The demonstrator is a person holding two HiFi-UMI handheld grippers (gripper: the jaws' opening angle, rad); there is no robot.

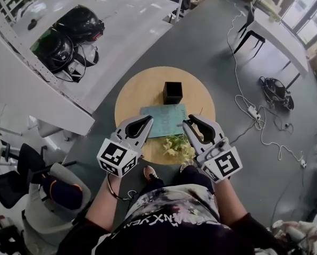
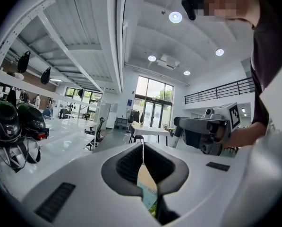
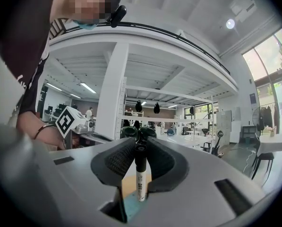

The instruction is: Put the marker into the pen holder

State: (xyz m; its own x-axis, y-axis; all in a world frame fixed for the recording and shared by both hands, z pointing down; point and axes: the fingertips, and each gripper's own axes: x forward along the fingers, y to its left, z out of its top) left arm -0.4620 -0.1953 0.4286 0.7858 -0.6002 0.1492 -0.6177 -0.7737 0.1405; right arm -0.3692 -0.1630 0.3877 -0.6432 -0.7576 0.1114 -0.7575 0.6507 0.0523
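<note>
While both tools are held over the near half of the round wooden table [image 1: 127,97], only the right gripper [image 3: 140,149] carries anything: its dark ribbed pads [image 3: 119,161] are clamped on a white-barrelled marker with a black cap [image 3: 140,176]. In the right gripper view the marker's long axis stands upright, crossing the jaws. The black cap is at the top, level with the jaw tips, and the printed white barrel points down towards the teal rectangular mat [image 1: 163,120]. The left gripper [image 2: 143,156] has its jaws pressed together at the tips with nothing between them. In the head view the left gripper [image 1: 147,119] and right gripper [image 1: 186,122] sit over the mat's near corners, the right one just beside a crumpled yellow-green heap [image 1: 177,145]. The black square pen holder [image 1: 172,92] stands upright just past the mat's far edge, apart from both grippers.
</note>
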